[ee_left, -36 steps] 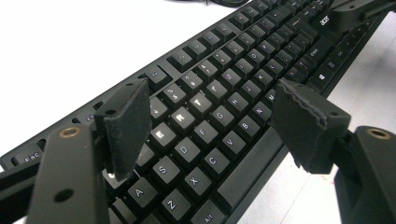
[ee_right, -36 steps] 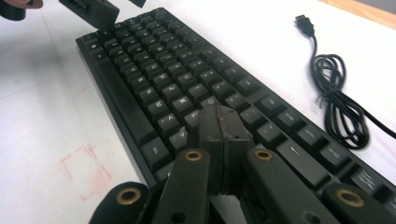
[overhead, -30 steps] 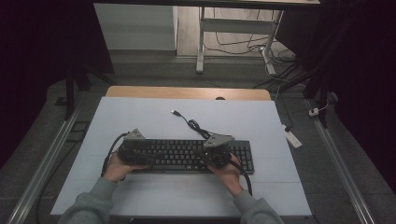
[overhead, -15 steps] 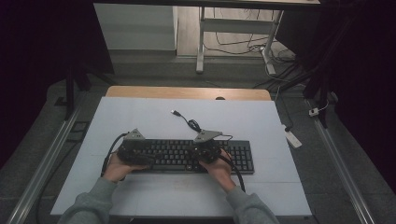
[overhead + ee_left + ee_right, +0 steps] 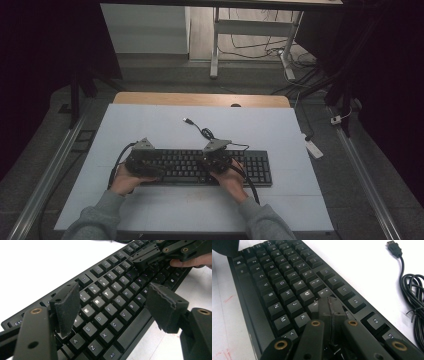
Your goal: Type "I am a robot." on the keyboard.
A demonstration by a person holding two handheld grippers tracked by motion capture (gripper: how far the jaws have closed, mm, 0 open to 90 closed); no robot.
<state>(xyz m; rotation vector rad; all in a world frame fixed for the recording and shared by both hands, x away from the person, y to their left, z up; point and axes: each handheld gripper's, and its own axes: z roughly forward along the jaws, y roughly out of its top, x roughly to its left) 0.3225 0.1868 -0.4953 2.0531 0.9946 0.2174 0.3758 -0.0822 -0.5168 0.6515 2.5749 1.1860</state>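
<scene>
A black keyboard [image 5: 250,167] lies across the near middle of the white table [image 5: 150,125], its lettered keys faintly lit. My left gripper [image 5: 142,162] hovers over its left end. In the left gripper view it [image 5: 115,305] is open, the pads spread wide above the letter keys [image 5: 105,305]. My right gripper [image 5: 214,159] is over the keyboard's middle, shut with nothing between its jaws. Its joined tips [image 5: 329,306] point down at the keys [image 5: 287,285] just right of U and K; I cannot tell whether they touch. From the left gripper view the right gripper [image 5: 147,258] shows farther along the keyboard.
The keyboard's loose black cable [image 5: 202,131] coils behind it and ends in a USB plug [image 5: 394,247] lying on the table. A white power strip [image 5: 313,148] lies on the floor off the table's right edge. Metal rails run along both sides.
The right gripper has slid left along the keyboard, toward the left gripper, and stays shut. The left gripper has not moved.
</scene>
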